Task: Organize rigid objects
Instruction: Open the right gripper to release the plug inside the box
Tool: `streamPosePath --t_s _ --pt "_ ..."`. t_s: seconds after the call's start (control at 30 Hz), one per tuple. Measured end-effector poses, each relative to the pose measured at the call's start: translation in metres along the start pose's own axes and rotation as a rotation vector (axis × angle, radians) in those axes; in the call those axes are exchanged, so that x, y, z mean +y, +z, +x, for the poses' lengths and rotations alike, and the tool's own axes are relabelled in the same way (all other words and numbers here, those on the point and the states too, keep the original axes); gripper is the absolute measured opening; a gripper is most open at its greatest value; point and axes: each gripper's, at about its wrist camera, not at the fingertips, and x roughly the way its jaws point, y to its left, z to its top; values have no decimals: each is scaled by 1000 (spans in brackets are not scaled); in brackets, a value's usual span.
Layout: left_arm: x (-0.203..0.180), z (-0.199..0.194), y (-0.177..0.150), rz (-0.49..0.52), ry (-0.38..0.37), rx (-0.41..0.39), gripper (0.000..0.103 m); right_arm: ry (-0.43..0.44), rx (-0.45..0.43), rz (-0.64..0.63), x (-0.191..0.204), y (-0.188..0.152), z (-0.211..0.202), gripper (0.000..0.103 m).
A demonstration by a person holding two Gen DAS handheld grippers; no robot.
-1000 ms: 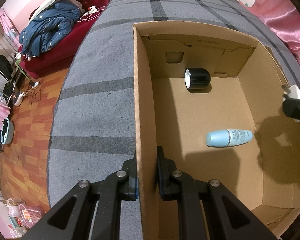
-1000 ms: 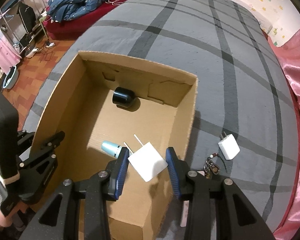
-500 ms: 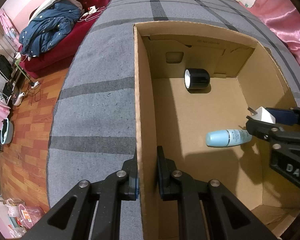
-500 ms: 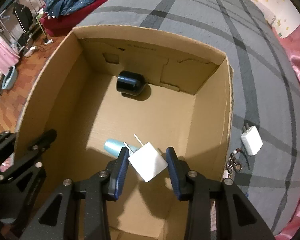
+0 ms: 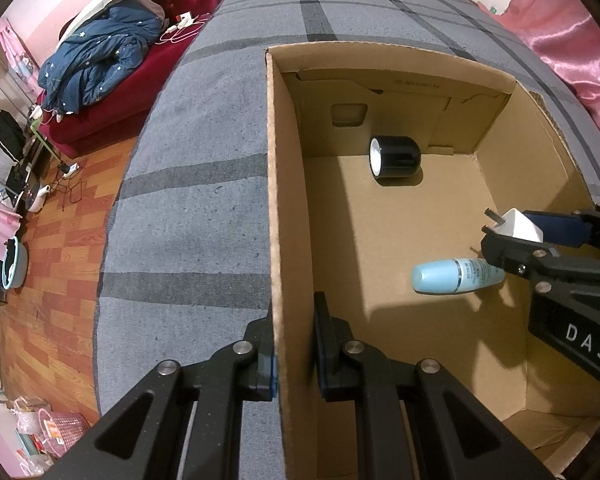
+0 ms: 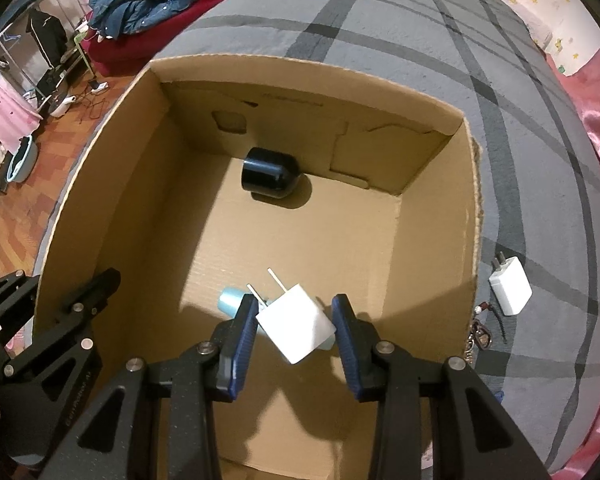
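left hand-held gripper [image 5: 294,350] is clamped on the box [image 5: 274,208] side wall, likely to keep it from sliding on the bed [image 5: 204,184]. right hand-held gripper [image 6: 294,330] sits over the box interior with a white charger [image 6: 296,326] between its pads; looks pinched at its corners, prongs forward, above the blue bottle [image 5: 456,276]. black jar [image 6: 270,174] lies by the far wall. second charger [image 6: 510,290] waits outside on the bed.

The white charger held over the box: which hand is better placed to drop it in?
The right. Its gripper holds the white charger above the cardboard box floor, over the blue bottle. The left gripper is clamped on the box's side wall, steadying it.
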Motion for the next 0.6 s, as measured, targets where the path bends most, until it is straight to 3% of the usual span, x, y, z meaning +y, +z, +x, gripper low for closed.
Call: streamPosePath --t_s 0.6 --pt "2 1 1 -4 -6 1 14 41 41 15 12 6 28 41"
